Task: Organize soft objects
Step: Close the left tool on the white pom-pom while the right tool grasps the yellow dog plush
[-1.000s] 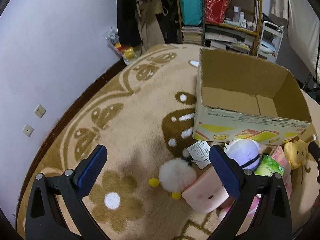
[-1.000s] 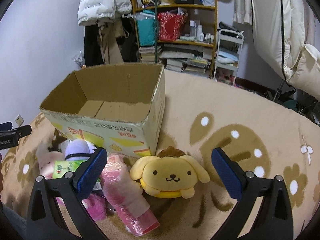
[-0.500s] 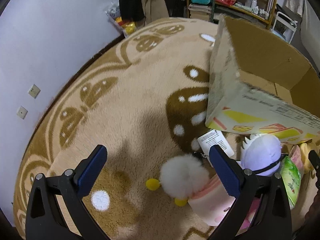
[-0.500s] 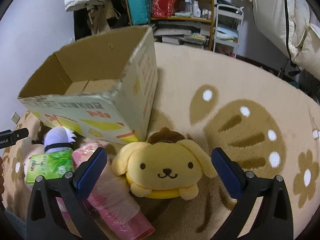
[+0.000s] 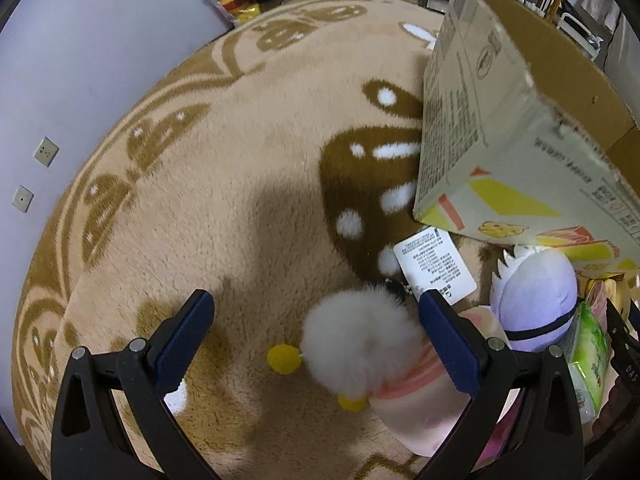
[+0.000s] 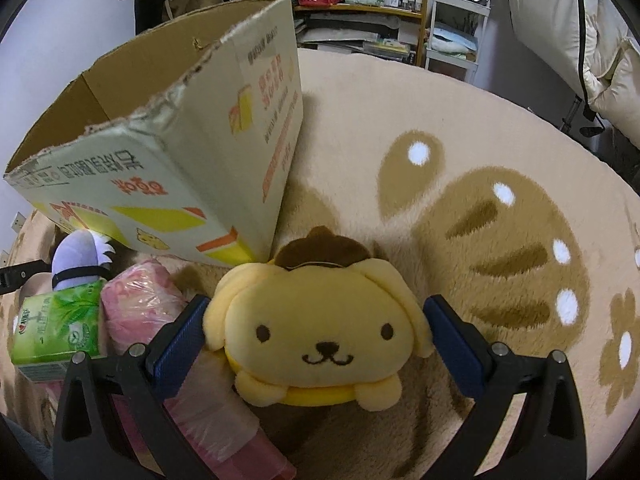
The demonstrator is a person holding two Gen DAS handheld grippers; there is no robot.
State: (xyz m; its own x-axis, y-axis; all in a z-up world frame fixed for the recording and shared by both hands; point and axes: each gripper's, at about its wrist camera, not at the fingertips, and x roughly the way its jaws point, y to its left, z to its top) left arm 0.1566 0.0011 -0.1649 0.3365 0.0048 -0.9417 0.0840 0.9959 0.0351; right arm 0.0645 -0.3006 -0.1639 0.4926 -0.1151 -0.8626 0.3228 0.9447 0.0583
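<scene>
An open cardboard box (image 5: 492, 128) stands on the beige carpet; it also shows in the right wrist view (image 6: 188, 136). My left gripper (image 5: 316, 332) is open, low over a white fluffy pompom toy (image 5: 360, 340) with yellow balls that lies on a pink plush (image 5: 424, 408). A purple plush (image 5: 536, 300) and a green tissue pack (image 5: 588, 364) lie to its right. My right gripper (image 6: 316, 344) is open, its jaws on either side of a yellow dog plush (image 6: 320, 328). The purple plush (image 6: 80, 256), green pack (image 6: 60, 332) and a pink wrapped pack (image 6: 152, 312) lie to its left.
A white paper tag (image 5: 434, 264) lies by the box corner. A shelf with books and bottles (image 6: 372, 12) stands behind the carpet. The wall with sockets (image 5: 46, 152) runs along the left. White bedding (image 6: 600, 40) hangs at the right.
Both grippers have moved down and forward toward the toys. The right gripper's jaws now flank the yellow dog plush; the left gripper has come close over the pompom.
</scene>
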